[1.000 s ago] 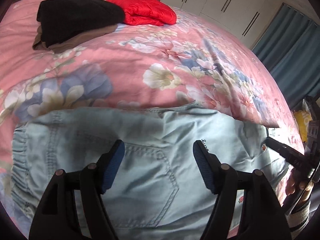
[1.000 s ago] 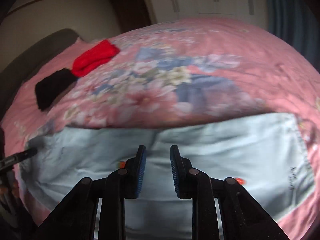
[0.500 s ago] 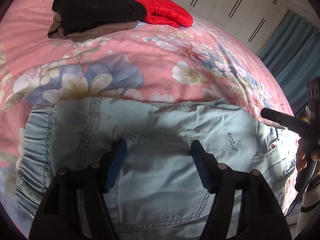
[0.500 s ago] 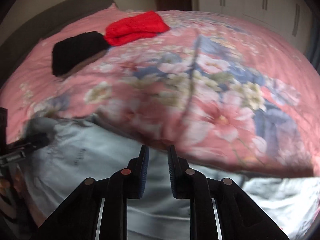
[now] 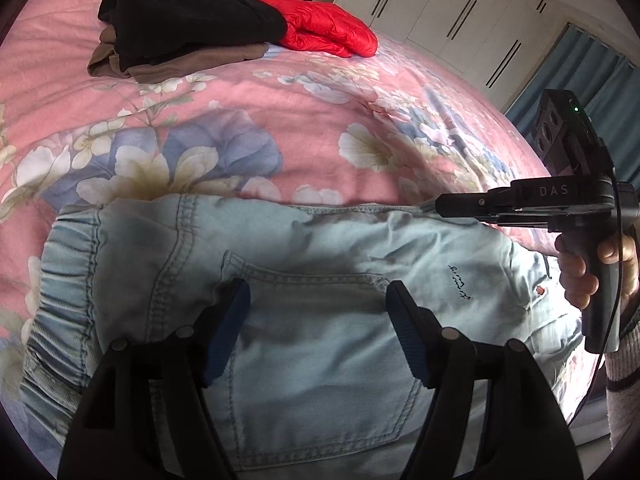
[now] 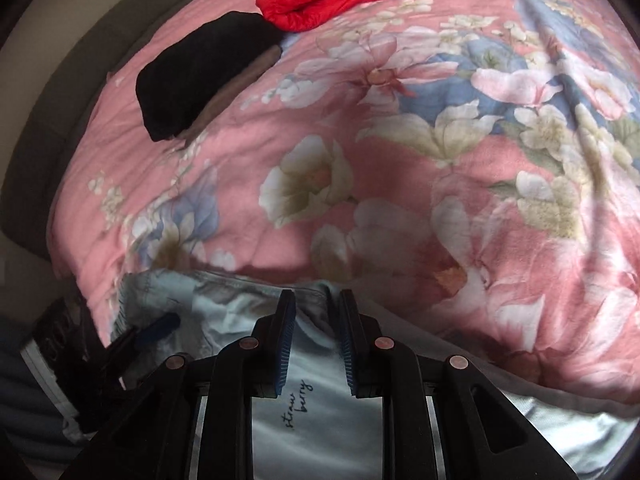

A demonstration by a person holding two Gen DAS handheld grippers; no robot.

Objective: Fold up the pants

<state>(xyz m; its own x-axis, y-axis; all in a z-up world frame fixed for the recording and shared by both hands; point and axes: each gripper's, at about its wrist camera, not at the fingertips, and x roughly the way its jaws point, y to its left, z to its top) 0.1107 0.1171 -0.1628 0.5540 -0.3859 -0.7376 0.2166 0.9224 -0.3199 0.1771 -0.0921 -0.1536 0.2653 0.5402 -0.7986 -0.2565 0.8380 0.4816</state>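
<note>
Light blue jeans (image 5: 320, 264) lie on the pink floral bedspread (image 5: 240, 128), back pocket up, elastic waistband at the left. My left gripper (image 5: 318, 312) is open and hovers just above the pocket, holding nothing. My right gripper (image 6: 317, 304) has its jaws close together around the far edge of the jeans (image 6: 224, 304); a fold of denim sits between the pads. From the left wrist view the right gripper (image 5: 438, 206) reaches in from the right at that far edge. The left gripper's blue pad (image 6: 158, 330) shows at the lower left of the right wrist view.
A folded black and brown garment pile (image 5: 180, 36) and a red puffer jacket (image 5: 324, 34) lie at the far side of the bed. White wardrobe doors (image 5: 460, 8) and a blue curtain (image 5: 592, 92) stand beyond. The bed's dark headboard (image 6: 44, 128) runs along the left.
My right gripper has swung left along the jeans to their far edge and now sits on it. My left gripper has stayed open above the pocket, its view shifting slightly.
</note>
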